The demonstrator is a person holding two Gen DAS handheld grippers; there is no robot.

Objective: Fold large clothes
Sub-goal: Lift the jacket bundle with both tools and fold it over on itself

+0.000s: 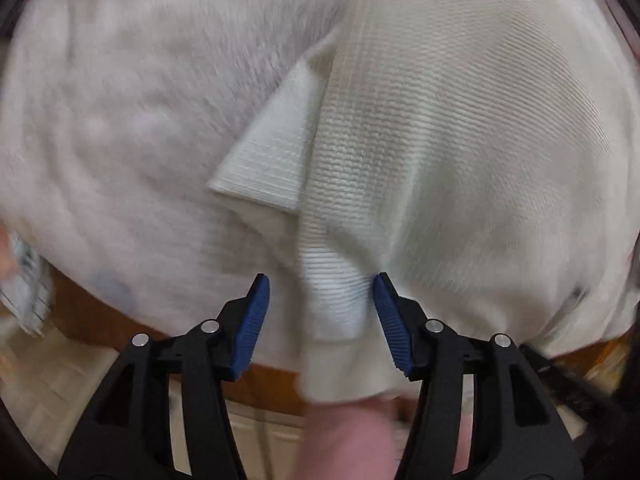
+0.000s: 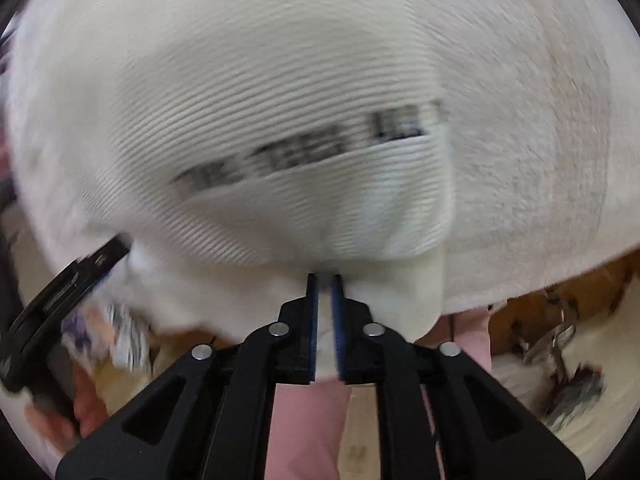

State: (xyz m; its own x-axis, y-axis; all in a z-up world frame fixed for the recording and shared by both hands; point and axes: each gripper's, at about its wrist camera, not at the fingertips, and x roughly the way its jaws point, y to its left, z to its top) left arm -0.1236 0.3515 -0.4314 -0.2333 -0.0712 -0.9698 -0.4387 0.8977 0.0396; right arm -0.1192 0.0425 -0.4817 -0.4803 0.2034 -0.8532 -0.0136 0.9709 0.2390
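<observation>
A white ribbed garment point(image 1: 440, 120) lies spread over a fluffy white cover point(image 1: 120, 100), with one corner flap point(image 1: 272, 152) folded back. My left gripper point(image 1: 322, 284) stands open at the near edge, and a narrow fold of the garment runs between its blue pads point(image 1: 256, 320), the left pad clear of the cloth. In the right wrist view the garment point(image 2: 260, 80) shows blurred dark lettering point(image 2: 304, 152). My right gripper point(image 2: 325, 278) has its jaws nearly together, with the garment's near hem filling the slim gap. The left gripper point(image 2: 68, 280) shows at the left of that view.
The brown wooden table edge point(image 1: 88, 312) runs below the cover, with pale floor beyond it. A person's pink clothing point(image 2: 312, 432) and a hand point(image 2: 88, 396) are close under the grippers. A metal, key-like object point(image 2: 560, 340) lies at the lower right.
</observation>
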